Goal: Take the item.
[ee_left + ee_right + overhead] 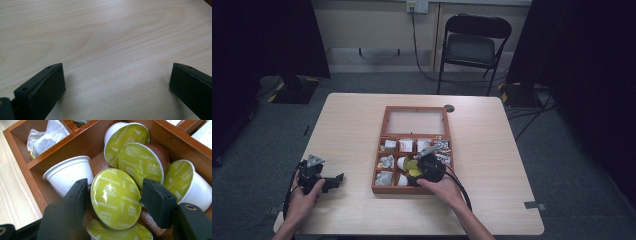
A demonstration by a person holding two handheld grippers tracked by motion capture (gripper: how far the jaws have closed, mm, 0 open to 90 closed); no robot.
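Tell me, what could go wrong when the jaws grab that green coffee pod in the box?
The right gripper has the cappuccino pod by its foil rim, so it might slip or dent. Other pods lean against it and may tumble when it lifts. The wooden box has close walls, so a jaw might knock one.

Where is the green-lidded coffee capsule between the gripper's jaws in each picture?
High view: green-lidded capsule at the right gripper, inside the wooden box.
Left gripper view: not in it.
Right gripper view: centre, between the jaws.
Shared landmark: the wooden box.
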